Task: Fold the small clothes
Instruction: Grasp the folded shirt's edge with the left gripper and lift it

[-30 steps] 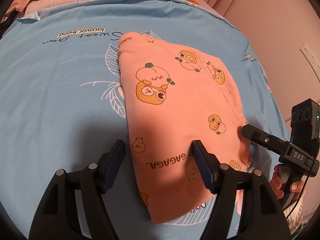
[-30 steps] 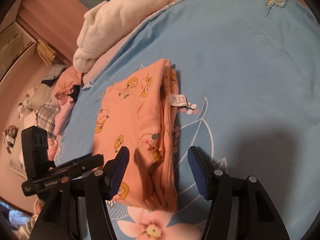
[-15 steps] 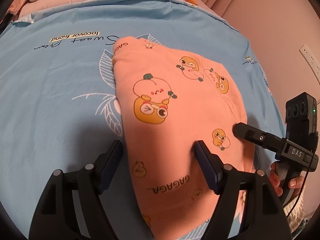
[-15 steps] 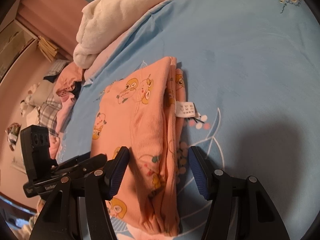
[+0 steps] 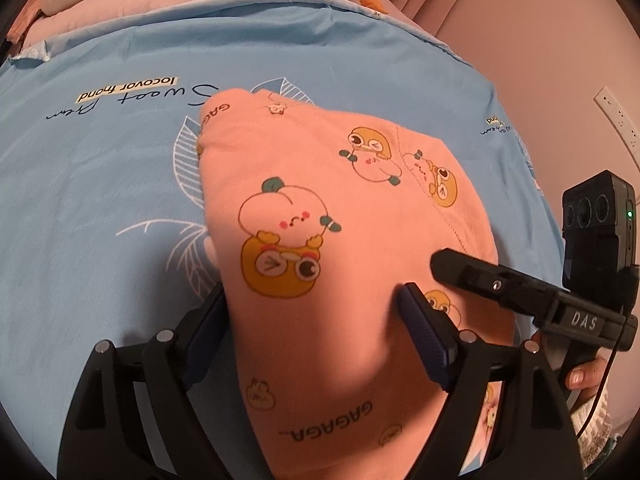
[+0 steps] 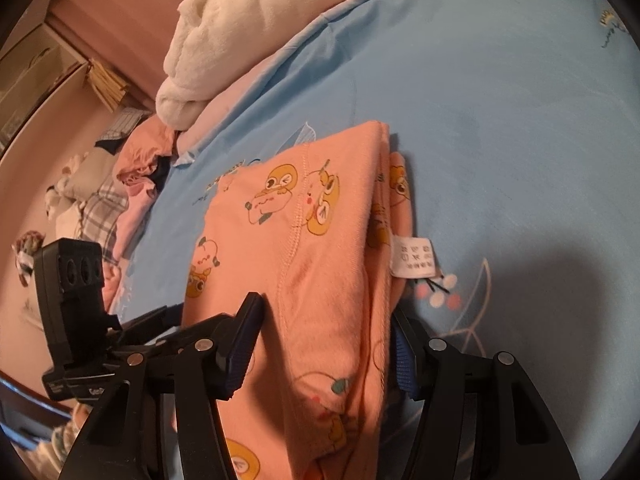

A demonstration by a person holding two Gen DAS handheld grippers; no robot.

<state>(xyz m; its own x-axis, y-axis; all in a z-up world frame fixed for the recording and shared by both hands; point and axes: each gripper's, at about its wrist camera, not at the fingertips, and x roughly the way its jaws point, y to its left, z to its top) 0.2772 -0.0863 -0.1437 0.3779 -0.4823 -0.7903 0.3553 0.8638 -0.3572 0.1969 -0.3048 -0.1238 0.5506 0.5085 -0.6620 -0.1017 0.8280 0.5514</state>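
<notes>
Left wrist view: folded orange garment (image 5: 344, 264), cartoon print, lying flat on the blue bedsheet (image 5: 100, 208). Its near end is cut off by the bottom of the picture, between the arms of the left gripper (image 5: 316, 320). The garment's left edge covers that gripper's left finger tip, so whether that pad touches cloth cannot be told. The right finger (image 5: 424, 332) stands over the cloth. Jaws are spread wide and have just been opening, with the garment lying between them, not pinched.

To the right of the left gripper: the right gripper (image 5: 452, 260), only one finger showing, its tip over the garment's right edge; a hand (image 5: 584, 376) on its handle, mostly hidden.

Right wrist view: same garment (image 6: 332, 264), stacked layers seen edge-on, with a white care label (image 6: 414, 256) at its right side. The right gripper (image 6: 324, 340) straddles the near part, its jaws partly apart; the right finger's tip is hidden behind the folded edge, so contact cannot be told. The left gripper (image 6: 152, 320) lies left of it, fingertips hidden behind the cloth.

Beyond both grippers: a white blanket (image 6: 248, 32), heaped at the sheet's far edge.
</notes>
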